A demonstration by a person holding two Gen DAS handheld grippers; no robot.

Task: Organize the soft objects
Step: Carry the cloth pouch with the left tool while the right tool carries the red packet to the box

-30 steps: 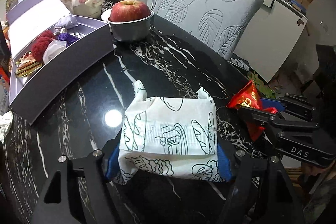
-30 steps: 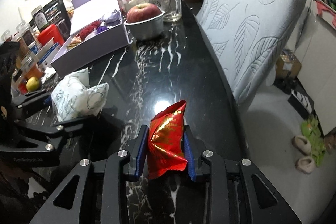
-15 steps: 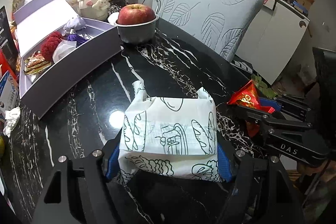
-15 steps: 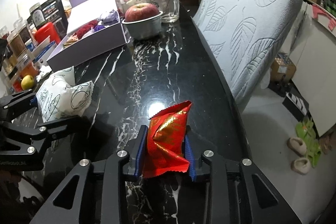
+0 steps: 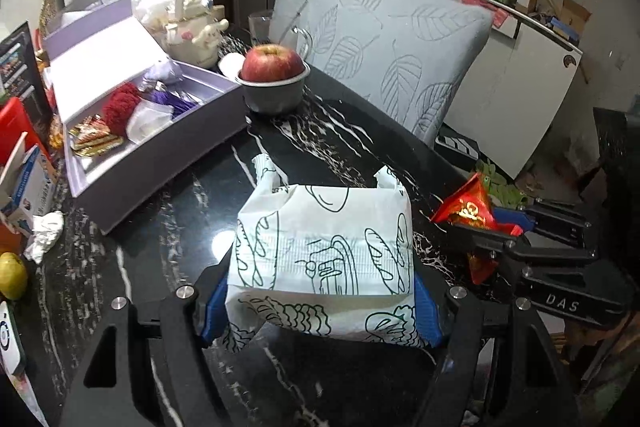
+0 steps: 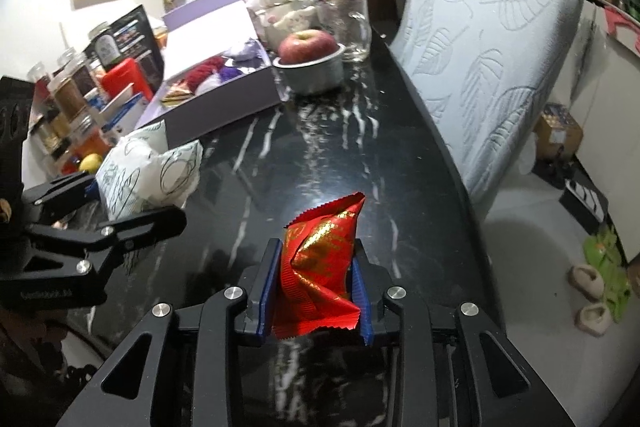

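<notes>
My left gripper is shut on a white tissue pack printed with green line drawings, held above the black marble table. My right gripper is shut on a red and gold foil packet, also above the table. The packet shows in the left wrist view to the right of the tissue pack. The tissue pack shows in the right wrist view at the left. An open purple box with a red pom-pom, purple items and a foil packet stands at the far left.
A grey bowl with a red apple stands beside the box. Behind it are a glass mug and a white plush teapot figure. A leaf-patterned cushion lines the table's right side. Jars, cartons and a lemon crowd the left edge.
Both grippers have lifted and pulled back a little with their loads still held; more of the room and the box's far end shows. Nothing on the table has moved.
</notes>
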